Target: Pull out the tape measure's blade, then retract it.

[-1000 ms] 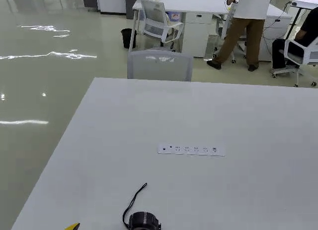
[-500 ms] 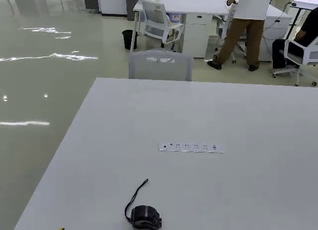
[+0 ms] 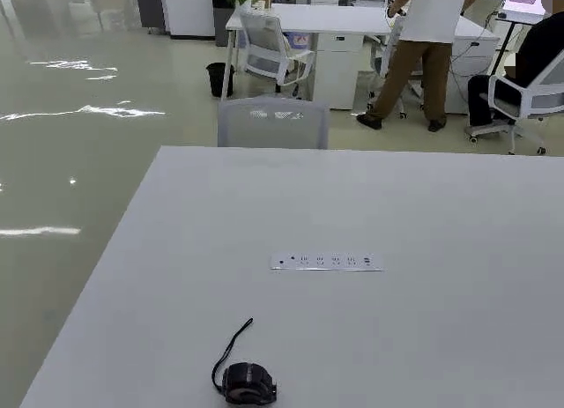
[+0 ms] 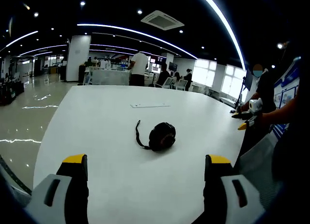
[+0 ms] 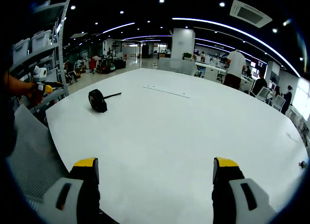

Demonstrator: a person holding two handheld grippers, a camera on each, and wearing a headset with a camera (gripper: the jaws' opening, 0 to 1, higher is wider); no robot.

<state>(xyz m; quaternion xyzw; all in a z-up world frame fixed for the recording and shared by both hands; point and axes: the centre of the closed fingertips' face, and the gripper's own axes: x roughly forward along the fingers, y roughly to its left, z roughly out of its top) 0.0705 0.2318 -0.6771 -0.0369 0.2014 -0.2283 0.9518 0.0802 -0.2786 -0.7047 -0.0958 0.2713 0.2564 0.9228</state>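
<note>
**kev_b:** Only the headset camera has swung a bit since a second ago, far as I can see. Tape measure (image 3: 248, 383) lies where it did against the socket strip (image 3: 326, 263): on the near side of it, off to its left, well apart from it on the white table (image 3: 423, 205).

**rigmonkey:** Yep, same here. It's right down by the bottom edge of the head view though, only just inside. Black strap (image 3: 227, 351) curls off the case back toward the socket strip. Can you read anything on the case?

**kev_b:** Nah, it's just a dark lump, too small. Can't pick out the blade's hook either.

**rigmonkey:** Grippers?

**kev_b:** Left gripper (image 4: 147, 161) has its yellow-tipped jaws spread wide with nothing but tabletop between them. The tape measure sits between it and the socket strip, clear of both jaws. Right gripper (image 5: 156, 163) is spread wide too, nothing in it. From there the tape measure is off to the left, still on the near side of the socket strip.

**rigmonkey:** Each one pops up in the other's view too, out at the side in a hand, tiny and dim. Can't judge the jaws from those.

**kev_b:** Beyond the socket strip there's a grey chair (image 3: 273, 123) behind the far table edge; the backrest shows and the table hides the rest. Person (image 3: 427, 47) standing at a desk further back is cut off at the top of the frame.
</note>
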